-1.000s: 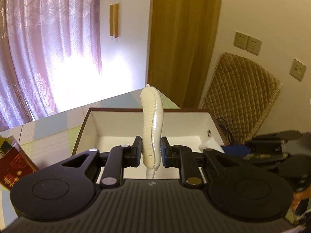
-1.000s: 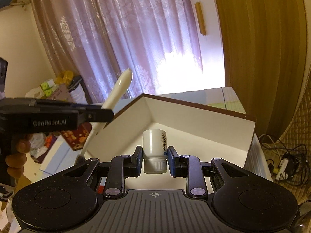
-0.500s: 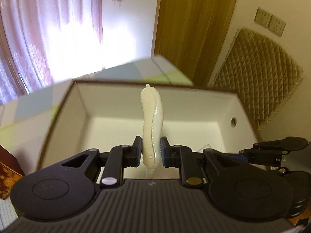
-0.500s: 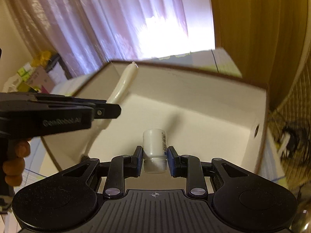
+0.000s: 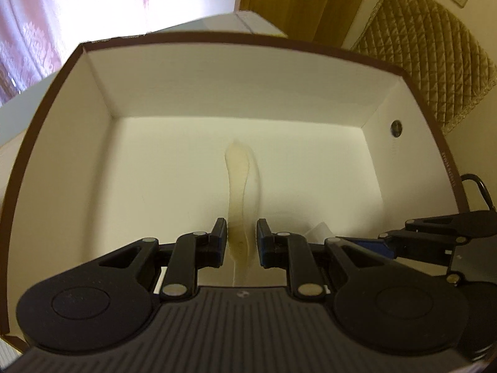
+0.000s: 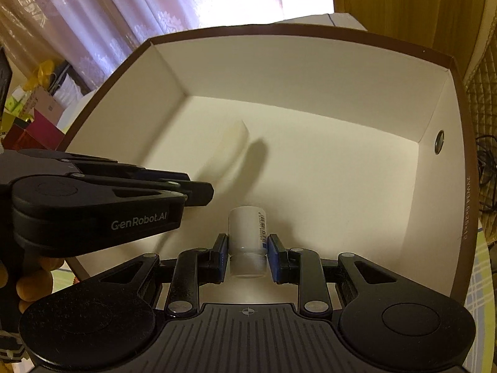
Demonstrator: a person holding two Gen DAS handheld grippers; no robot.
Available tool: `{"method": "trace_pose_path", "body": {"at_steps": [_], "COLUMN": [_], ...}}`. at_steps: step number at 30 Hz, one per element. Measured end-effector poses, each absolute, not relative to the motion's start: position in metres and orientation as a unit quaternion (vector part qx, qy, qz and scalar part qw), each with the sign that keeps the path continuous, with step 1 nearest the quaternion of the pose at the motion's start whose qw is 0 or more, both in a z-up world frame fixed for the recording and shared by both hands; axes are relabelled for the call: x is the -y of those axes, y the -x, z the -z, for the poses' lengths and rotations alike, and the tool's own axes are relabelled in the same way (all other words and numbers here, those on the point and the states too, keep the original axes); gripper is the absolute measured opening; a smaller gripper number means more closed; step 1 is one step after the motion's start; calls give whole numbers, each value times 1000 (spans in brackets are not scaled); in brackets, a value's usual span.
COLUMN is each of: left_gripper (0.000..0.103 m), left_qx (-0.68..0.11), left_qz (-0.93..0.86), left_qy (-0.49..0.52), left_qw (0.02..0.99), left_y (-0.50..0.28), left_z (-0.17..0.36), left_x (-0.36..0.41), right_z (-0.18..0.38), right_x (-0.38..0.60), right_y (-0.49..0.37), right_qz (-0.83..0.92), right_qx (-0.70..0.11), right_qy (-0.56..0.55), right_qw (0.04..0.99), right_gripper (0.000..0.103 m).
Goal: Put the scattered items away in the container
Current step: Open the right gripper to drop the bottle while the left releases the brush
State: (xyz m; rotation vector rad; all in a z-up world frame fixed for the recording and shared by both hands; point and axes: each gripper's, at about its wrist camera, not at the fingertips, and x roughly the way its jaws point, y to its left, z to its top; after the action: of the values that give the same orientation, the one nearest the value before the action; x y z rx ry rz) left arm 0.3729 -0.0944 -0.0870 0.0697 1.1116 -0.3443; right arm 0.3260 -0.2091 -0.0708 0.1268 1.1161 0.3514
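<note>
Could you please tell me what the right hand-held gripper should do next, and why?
Probably open the right hand-held gripper and release the white bottle: it is clamped over the floor of the box, well inside its walls.

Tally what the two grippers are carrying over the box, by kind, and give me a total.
Cream ribbed brush handle, blurred, between the left gripper's fingers: 1
White bottle, cap toward the camera, in the right gripper: 1
Total: 2
The box shows nothing lying inside.
</note>
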Motion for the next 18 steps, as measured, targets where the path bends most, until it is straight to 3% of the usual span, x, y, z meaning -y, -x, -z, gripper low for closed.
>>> {"method": "trace_pose_path", "body": {"at_steps": [5, 6, 7, 8, 11, 13, 16, 18], "left_gripper": [17, 18, 22, 30, 47, 50, 68, 73], "left_qx": [-524, -523, -523, -522, -521, -519, -517, -515], "left_qz": [159, 159, 157, 154, 144, 139, 128, 121], "left_qy": [-31, -31, -31, -34, -43, -46, -51, -58], "left_qw": [836, 837, 837, 838, 840, 842, 845, 847], "left_y": [-369, -368, -366, -364, -364, -360, -355, -352], "left_z": [84, 83, 81, 80, 75, 72, 67, 65], "left_x": [87, 86, 84, 83, 82, 79, 73, 70], "right_z": [69, 69, 68, 65, 52, 51, 53, 53], "right_x": [205, 204, 204, 204, 203, 205, 205, 205], "right_y": [-321, -319, -317, -314, -306, -305, -301, -297], "right_qz": [-167, -170, -170, -169, -171, -174, -171, -169], "right_qx": [-537, -537, -540, -536, -512, -519, -530, -533], "right_qy": [-46, -44, -42, -39, -19, -18, -3, 6], "right_qw": [826, 825, 823, 826, 842, 836, 831, 829], "right_gripper": [30, 38, 72, 91, 94, 94, 94, 94]}}
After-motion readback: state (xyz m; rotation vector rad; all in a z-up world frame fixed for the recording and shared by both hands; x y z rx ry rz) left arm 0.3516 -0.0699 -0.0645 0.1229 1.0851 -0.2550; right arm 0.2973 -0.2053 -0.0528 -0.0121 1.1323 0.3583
